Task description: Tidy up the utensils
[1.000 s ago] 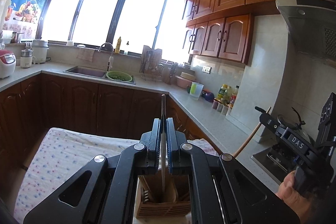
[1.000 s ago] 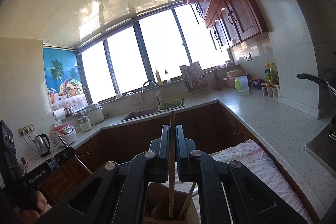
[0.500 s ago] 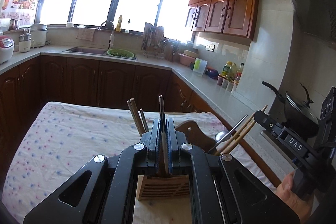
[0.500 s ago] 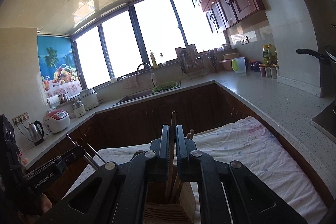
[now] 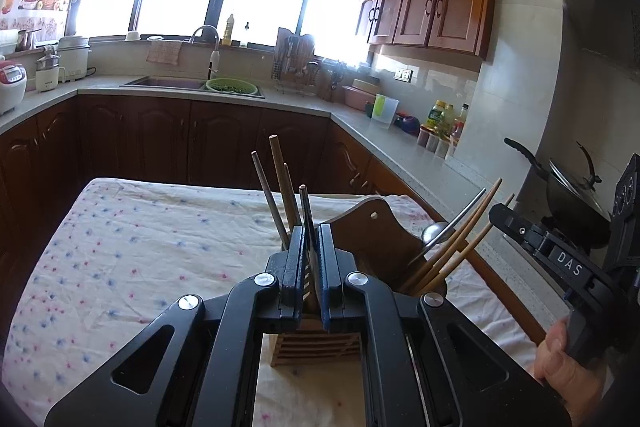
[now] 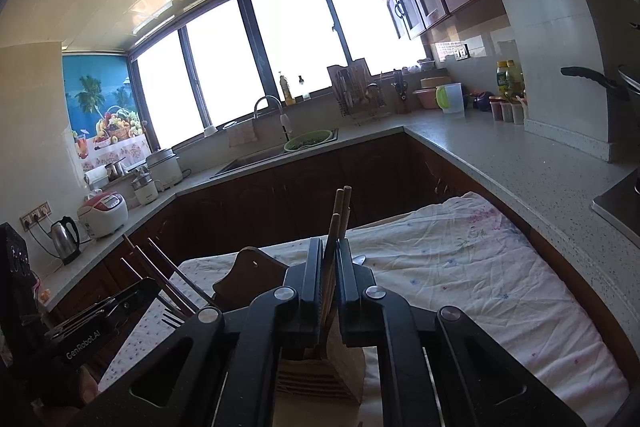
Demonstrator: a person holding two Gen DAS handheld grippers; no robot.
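Note:
A wooden utensil holder point(image 5: 316, 341) stands on the flowered cloth just under both grippers. My left gripper point(image 5: 312, 231) is shut on a thin dark stick point(image 5: 305, 205) that stands upright in the holder's left part, beside other dark sticks point(image 5: 276, 187). In the right part, wooden chopsticks point(image 5: 452, 247) and a metal spoon point(image 5: 435, 230) lean to the right. My right gripper point(image 6: 329, 246) is shut on a pale wooden chopstick point(image 6: 334, 227) whose lower end is down inside the holder point(image 6: 320, 377). Each gripper shows at the edge of the other's view: right gripper point(image 5: 496, 215), left gripper point(image 6: 146, 289).
The cloth-covered table point(image 5: 120, 247) stretches left and away from the holder. A stone counter point(image 6: 520, 167) runs along the right with a black wok point(image 5: 572, 211) on the stove. A person's hand point(image 5: 560, 359) grips the right tool. A sink point(image 5: 168, 83) lies under the windows.
Both grippers have come down with their sticks, which now stand lower in the holder. The views have tipped downward, so the cloth and the other utensils have come into sight.

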